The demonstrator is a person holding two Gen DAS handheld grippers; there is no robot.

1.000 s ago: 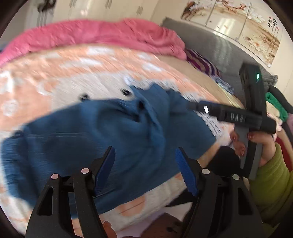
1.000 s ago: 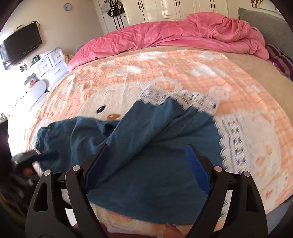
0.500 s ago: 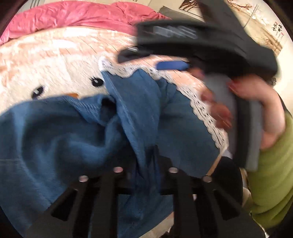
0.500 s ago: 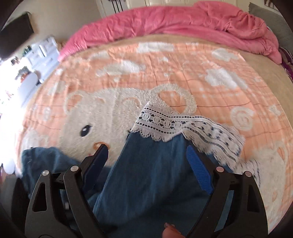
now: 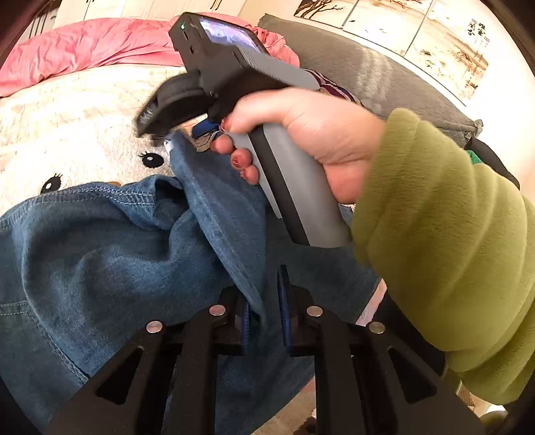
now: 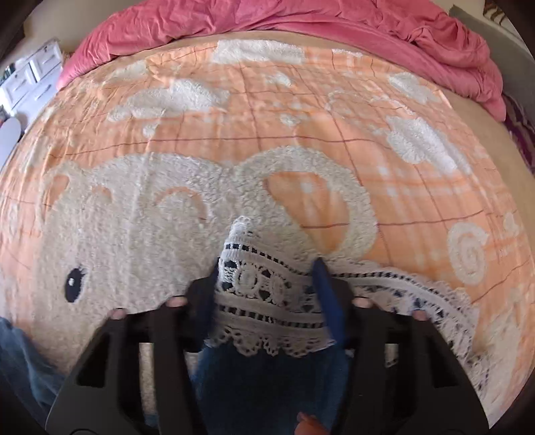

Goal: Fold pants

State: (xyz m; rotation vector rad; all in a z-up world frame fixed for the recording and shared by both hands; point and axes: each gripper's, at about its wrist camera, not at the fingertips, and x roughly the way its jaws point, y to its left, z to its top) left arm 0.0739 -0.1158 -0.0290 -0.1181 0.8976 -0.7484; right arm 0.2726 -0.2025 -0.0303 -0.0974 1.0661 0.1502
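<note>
Blue denim pants (image 5: 110, 254) lie bunched on the bear-print blanket (image 6: 301, 140) covering the bed. A raised fold of them is clamped in the left tool (image 5: 264, 314). Their white lace hem (image 6: 267, 294) sits pinched between the closing fingers of the right tool (image 6: 267, 284). Behind lies a pink duvet (image 6: 301, 16).
</note>
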